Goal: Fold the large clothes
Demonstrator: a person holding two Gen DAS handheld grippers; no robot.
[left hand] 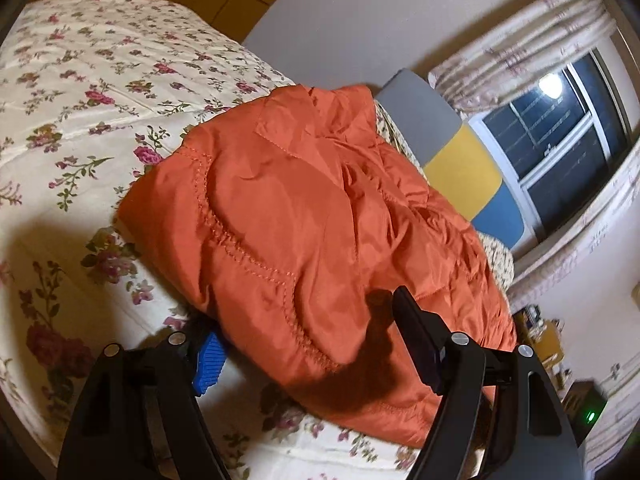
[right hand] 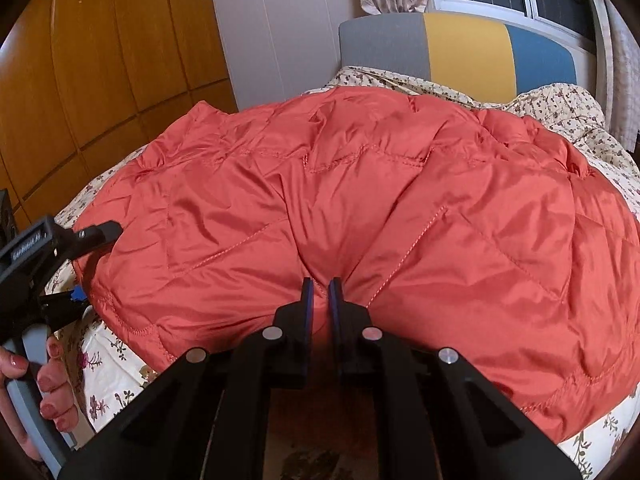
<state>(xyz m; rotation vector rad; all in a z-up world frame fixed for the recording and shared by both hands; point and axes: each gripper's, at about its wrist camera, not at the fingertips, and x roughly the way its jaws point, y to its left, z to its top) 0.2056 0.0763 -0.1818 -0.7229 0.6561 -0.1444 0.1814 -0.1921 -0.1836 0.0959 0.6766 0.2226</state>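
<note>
An orange quilted jacket (left hand: 304, 216) lies in a folded bundle on the floral bedspread (left hand: 80, 92). It fills the right wrist view (right hand: 360, 208). My left gripper (left hand: 308, 336) is open, with its jaws wide apart astride the jacket's near corner; one blue pad (left hand: 208, 364) shows at the fabric's edge. The left gripper also shows at the left edge of the right wrist view (right hand: 96, 264), open at the jacket's left edge. My right gripper (right hand: 322, 292) is shut on a pinch of the jacket's near edge.
The bed has a grey, yellow and blue headboard (right hand: 460, 48) under a window (left hand: 560, 144) with floral curtains (left hand: 520, 44). Wooden wardrobe panels (right hand: 100, 72) stand to the left. A person's hand (right hand: 44, 384) holds the left gripper's handle.
</note>
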